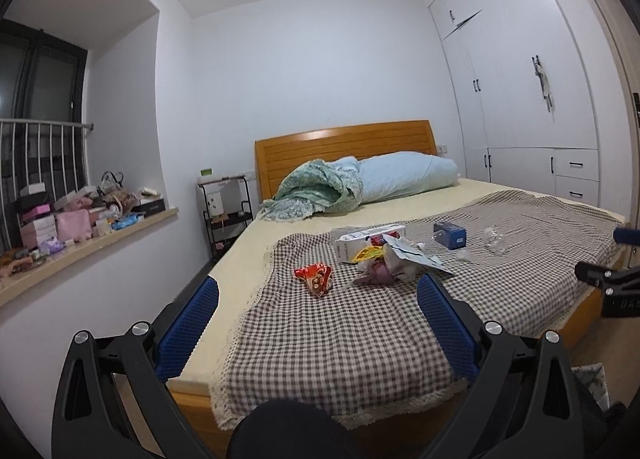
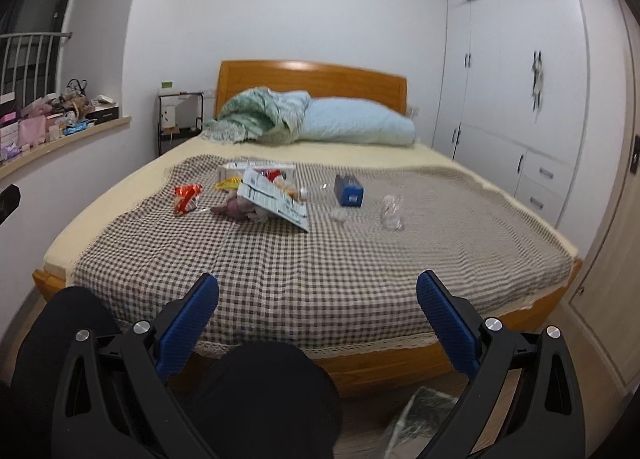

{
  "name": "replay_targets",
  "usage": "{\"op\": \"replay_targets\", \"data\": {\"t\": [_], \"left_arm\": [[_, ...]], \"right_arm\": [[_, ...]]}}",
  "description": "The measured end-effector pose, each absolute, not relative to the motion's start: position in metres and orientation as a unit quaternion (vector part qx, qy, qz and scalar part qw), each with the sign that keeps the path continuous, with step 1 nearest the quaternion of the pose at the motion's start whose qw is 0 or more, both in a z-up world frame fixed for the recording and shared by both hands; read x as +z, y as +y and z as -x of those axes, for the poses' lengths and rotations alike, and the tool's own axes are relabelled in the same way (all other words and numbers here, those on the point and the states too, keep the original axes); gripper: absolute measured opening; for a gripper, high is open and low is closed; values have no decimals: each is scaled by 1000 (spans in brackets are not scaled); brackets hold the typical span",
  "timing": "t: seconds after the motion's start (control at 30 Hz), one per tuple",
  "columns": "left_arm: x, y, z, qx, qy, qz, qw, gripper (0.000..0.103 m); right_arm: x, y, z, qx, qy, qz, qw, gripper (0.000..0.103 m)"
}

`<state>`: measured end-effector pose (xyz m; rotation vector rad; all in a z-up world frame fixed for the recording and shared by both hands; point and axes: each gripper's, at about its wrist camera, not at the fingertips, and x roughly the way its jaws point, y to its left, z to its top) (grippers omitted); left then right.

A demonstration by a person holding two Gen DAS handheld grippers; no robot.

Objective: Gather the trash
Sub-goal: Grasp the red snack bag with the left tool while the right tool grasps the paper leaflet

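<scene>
Both claws hang short of the bed's foot edge, so collecting has not begun; this looks like the approach.

Left to right: the left claw (image 1: 318, 291) has its blue pads spread wide and holds nothing. From its wrist view it points over the left part of the foot edge, roughly lined up with the red snack wrapper (image 1: 315, 277), the leftmost piece of trash. That wrapper lies crumpled and alone on the checked blanket (image 1: 340, 347), which covers the foot half of the bed (image 2: 52, 259).

Just right of it, nearer the middle of the blanket, sits a loose heap: a white carton (image 2: 256, 169) at the back, a yellow wrapper (image 2: 229, 183), a purplish crumpled scrap (image 2: 236, 209) in front, and a flat printed white bag (image 2: 274, 201) leaning over them. These overlap, so they will likely need picking apart one at a time.

Further right stands a blue box (image 2: 349, 190), apart from the heap, then a small crumpled bit of clear film (image 2: 339, 215), and, nearest the right edge, a crushed clear plastic bottle (image 2: 391, 211) lying on its side.

The right claw (image 2: 318, 291) is likewise spread wide and empty, held low before the middle of the foot edge. On the floor below it, by the foot of the bed, something like a bag (image 2: 420, 415) shows, probably where the trash is meant to go, though it is too blurred to be sure.
</scene>
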<state>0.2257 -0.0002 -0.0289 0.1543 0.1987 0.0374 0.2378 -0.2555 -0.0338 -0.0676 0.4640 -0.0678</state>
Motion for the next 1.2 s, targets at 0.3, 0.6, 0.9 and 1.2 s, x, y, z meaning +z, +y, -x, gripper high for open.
{"op": "replay_targets", "data": {"t": [0.3, 0.6, 0.9, 1.2], "left_arm": [[-42, 1, -299, 17, 127, -68, 989, 96], [-72, 18, -402, 10, 183, -33, 982, 96], [-106, 41, -499, 0, 238, 39, 971, 96], [-125, 38, -567, -59, 265, 1, 962, 84]], "right_arm": [[-42, -269, -301, -62, 243, 35, 967, 95], [-62, -265, -373, -48, 238, 86, 966, 95], [-106, -218, -466, -5, 261, 185, 948, 95], [-152, -181, -558, 9, 271, 269, 924, 66]]}}
